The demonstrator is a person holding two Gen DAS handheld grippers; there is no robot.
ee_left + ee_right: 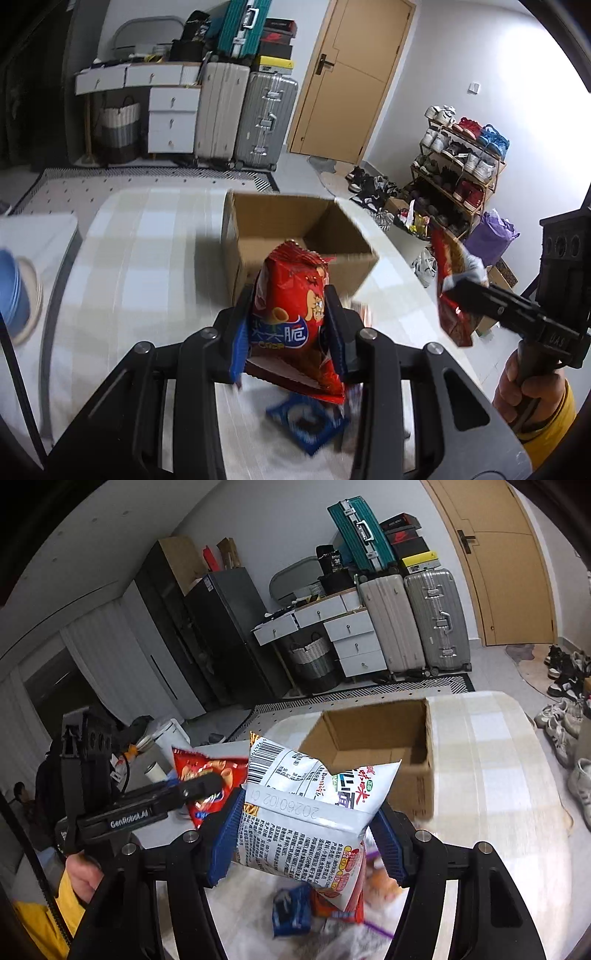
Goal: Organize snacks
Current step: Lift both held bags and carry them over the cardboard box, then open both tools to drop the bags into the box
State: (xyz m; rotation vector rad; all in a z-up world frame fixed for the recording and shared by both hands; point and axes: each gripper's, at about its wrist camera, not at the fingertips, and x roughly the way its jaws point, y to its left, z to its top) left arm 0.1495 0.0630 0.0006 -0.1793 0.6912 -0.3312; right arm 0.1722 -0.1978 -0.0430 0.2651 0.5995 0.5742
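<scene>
My left gripper (pixel 290 325) is shut on a red snack bag (pixel 291 306) with a cartoon cat, held above the table just short of an open cardboard box (pixel 295 236). My right gripper (pixel 310 834) is shut on a white snack bag (pixel 310 812) with black print and a barcode, held up in front of the same box (pixel 380 753). The right gripper also shows at the right of the left wrist view (pixel 458 284), and the left one at the left of the right wrist view (pixel 207 786). More packets, one blue (pixel 291 912), lie on the table below.
The table (pixel 140 240) has a pale checked cloth. Blue bowls (pixel 14 291) stand at its left edge. Suitcases (pixel 243 118), white drawers (pixel 170 118), a door and a shoe rack (pixel 458 166) stand beyond the table.
</scene>
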